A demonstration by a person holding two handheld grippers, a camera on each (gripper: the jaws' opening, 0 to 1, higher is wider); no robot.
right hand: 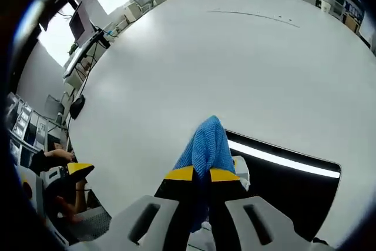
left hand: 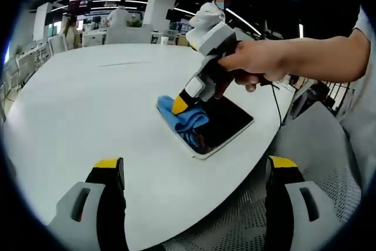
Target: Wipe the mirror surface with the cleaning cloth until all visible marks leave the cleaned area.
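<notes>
in the left gripper view, the left hand-held gripper (left hand: 191, 171) hangs over the near edge of the white counter (left hand: 88, 104) with its jaws wide apart and nothing between them. across from it a person's hand (left hand: 249, 66) holds the right hand-held gripper (left hand: 181, 105), which presses the blue cleaning cloth (left hand: 182, 120) onto the dark mirror (left hand: 226, 123). the mirror lies flat near the counter's edge, and the cloth covers its left end. from this side i see the whole mirror and how close it sits to the edge. i think a hard push could slide the mirror toward that edge, because nothing holds it down. the cloth looks bunched up, so it may rub just a thin strip and miss spots.

in the right gripper view, the right hand-held gripper (right hand: 201, 174) is clamped tight on the cleaning cloth (right hand: 205, 145), with the cloth sticking up between the yellow tips. the mirror (right hand: 282, 189) sits just under and to the right, with a bright light stripe shining in it. this view shows the tight pinch up close, which the other view cannot, and the shiny glass too. i cannot spot any marks on it from here. the left hand-held gripper (right hand: 73, 171) peeks in low on the left. if the pinch slips, i think the cloth could drop out and the hard tips could scrape the glass.
</notes>
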